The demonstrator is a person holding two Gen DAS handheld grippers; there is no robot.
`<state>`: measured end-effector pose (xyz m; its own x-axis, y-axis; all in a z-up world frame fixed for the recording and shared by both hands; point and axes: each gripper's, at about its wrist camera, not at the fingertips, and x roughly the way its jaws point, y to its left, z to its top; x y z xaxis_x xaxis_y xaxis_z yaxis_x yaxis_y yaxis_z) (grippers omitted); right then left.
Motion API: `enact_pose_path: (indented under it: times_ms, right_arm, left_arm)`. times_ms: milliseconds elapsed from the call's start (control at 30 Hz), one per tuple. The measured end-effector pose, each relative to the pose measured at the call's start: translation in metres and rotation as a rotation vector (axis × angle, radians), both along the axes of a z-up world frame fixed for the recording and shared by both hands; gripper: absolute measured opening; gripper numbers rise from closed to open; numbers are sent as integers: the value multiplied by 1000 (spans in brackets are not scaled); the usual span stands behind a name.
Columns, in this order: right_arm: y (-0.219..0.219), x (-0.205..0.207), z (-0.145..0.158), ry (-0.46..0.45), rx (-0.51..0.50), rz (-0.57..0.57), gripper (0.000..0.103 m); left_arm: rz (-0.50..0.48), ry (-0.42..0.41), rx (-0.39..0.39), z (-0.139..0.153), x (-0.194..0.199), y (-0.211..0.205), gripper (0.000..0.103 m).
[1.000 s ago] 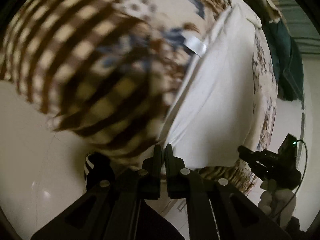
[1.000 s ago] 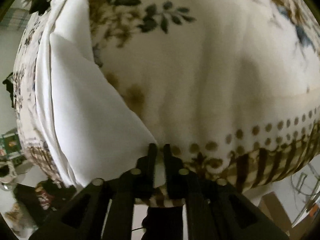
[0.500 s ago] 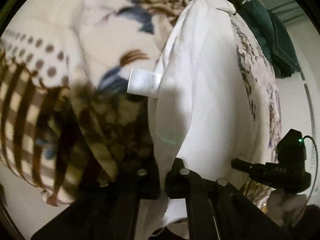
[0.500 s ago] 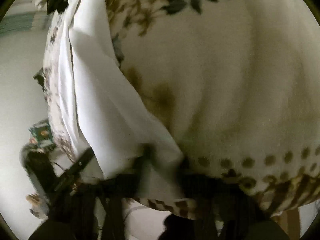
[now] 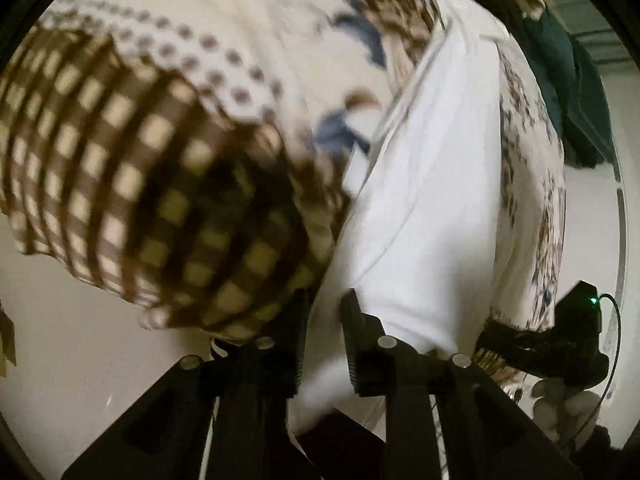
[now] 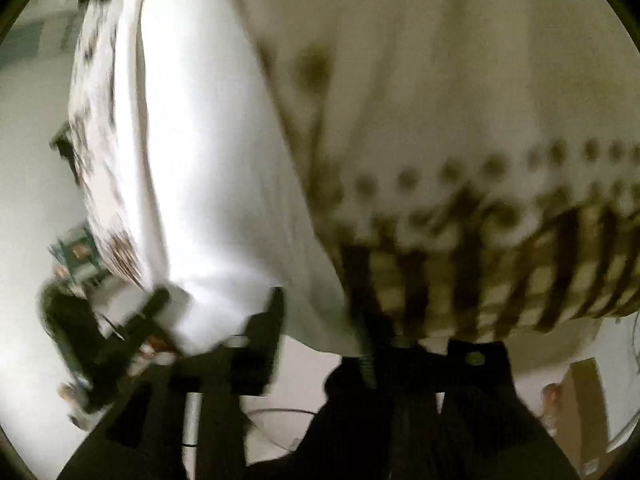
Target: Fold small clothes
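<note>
A white garment (image 5: pixel 432 200) lies folded lengthwise on a floral blanket (image 5: pixel 256 12) with a brown checked border. My left gripper (image 5: pixel 325 320) is at the garment's near end. Its jaws are opening, and the white cloth hangs loose in the gap between them. In the right wrist view the same garment (image 6: pixel 208 160) runs up the left side of the blanket (image 6: pixel 440 80). My right gripper (image 6: pixel 316 320) is at the garment's near hem, its jaws opening wide apart with the hem's edge between them. The picture is blurred. The right gripper (image 5: pixel 492 340) also shows at the left view's lower right.
A dark green cloth (image 5: pixel 572 92) lies beyond the blanket at the upper right. Pale floor (image 5: pixel 80 360) lies below the blanket's edge. A cardboard box (image 6: pixel 580 408) stands at the lower right and a green packet (image 6: pixel 76 256) lies at the left.
Half a second ago both grippers were shut on the white garment's edge. Now both pairs of jaws have parted, the right one wider, and both cameras have shifted.
</note>
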<state>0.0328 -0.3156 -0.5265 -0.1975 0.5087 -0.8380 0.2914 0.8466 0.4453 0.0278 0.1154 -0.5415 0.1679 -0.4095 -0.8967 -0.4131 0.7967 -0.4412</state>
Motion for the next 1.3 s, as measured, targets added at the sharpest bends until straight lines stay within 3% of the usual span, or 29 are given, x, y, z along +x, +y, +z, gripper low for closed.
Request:
enact_pose_path:
  times_ms: [133, 200, 267, 500, 600, 733, 800, 833, 867, 1067, 1100, 1133, 1300]
  right_arm:
    - [-16, 41, 25, -74, 46, -48, 51]
    - [-9, 69, 33, -115, 36, -42, 51]
    - [-2, 95, 35, -145, 35, -16, 51]
    - [28, 235, 20, -234, -23, -18, 50]
    - [37, 301, 8, -261, -38, -12, 50]
    - [48, 359, -4, -276, -38, -22, 51]
    - [55, 379, -7, -282, -22, -33, 51]
    - [55, 384, -10, -282, -9, -40, 51]
    - [58, 391, -12, -280, 12, -52, 51]
    - [74, 411, -29, -256, 77, -53, 51]
    - [75, 410, -31, -254, 89, -50, 44]
    - [76, 411, -31, -268, 78, -54, 12]
    - [60, 412, -25, -319, -92, -85, 1]
  left_arm:
    - [-6, -58, 43, 22, 34, 9, 19]
    - [-17, -110, 39, 26, 68, 6, 44]
    - [-19, -166, 28, 27, 104, 3, 53]
    - [-54, -258, -32, 1, 275, -9, 53]
    - [-77, -277, -43, -7, 331, -13, 53]
    - [-121, -283, -29, -21, 393, -21, 53]
    - [-132, -313, 7, -23, 411, -24, 45]
    - [-140, -335, 36, -21, 415, -24, 29]
    - [-157, -347, 65, -18, 421, -25, 4]
    - [-121, -364, 46, -16, 421, 4, 3]
    - [-97, -358, 36, -18, 419, 12, 3]
    - [-81, -353, 28, -20, 420, 18, 3]
    - [-9, -316, 20, -29, 420, 45, 3]
